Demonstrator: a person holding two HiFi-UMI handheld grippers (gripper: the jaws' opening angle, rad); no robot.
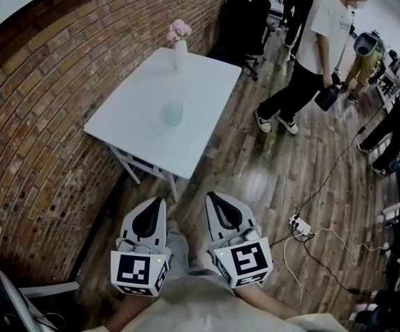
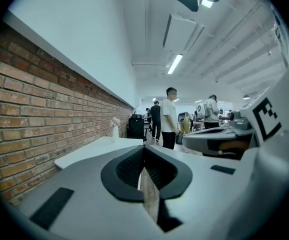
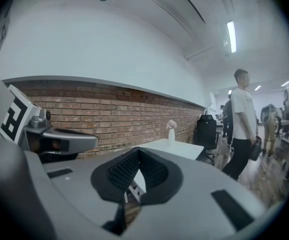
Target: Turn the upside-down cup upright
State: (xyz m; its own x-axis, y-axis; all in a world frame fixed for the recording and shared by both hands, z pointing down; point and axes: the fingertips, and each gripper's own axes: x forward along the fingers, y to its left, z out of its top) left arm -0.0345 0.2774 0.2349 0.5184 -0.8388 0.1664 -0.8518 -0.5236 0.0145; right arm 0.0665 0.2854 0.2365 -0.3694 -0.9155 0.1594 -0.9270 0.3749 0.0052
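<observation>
A pale translucent cup (image 1: 173, 113) stands mouth-down near the middle of the white table (image 1: 139, 123). Both grippers hang side by side over the floor well short of the table's near edge. My left gripper (image 1: 157, 204) is shut with nothing in it, and my right gripper (image 1: 214, 199) is shut and empty too. In the left gripper view the left gripper (image 2: 144, 151) points toward the table (image 2: 92, 151). The right gripper view has the right gripper (image 3: 137, 155) aimed the same way, with the table (image 3: 177, 149) beyond. The cup is hidden in both gripper views.
A white vase with pink flowers (image 1: 180, 43) stands at the table's far end. A brick wall (image 1: 41, 123) runs along the left. A person (image 1: 309, 54) walks on the wooden floor to the right. A power strip (image 1: 299, 225) with cables lies on the floor, and a black chair (image 1: 244, 16) stands beyond the table.
</observation>
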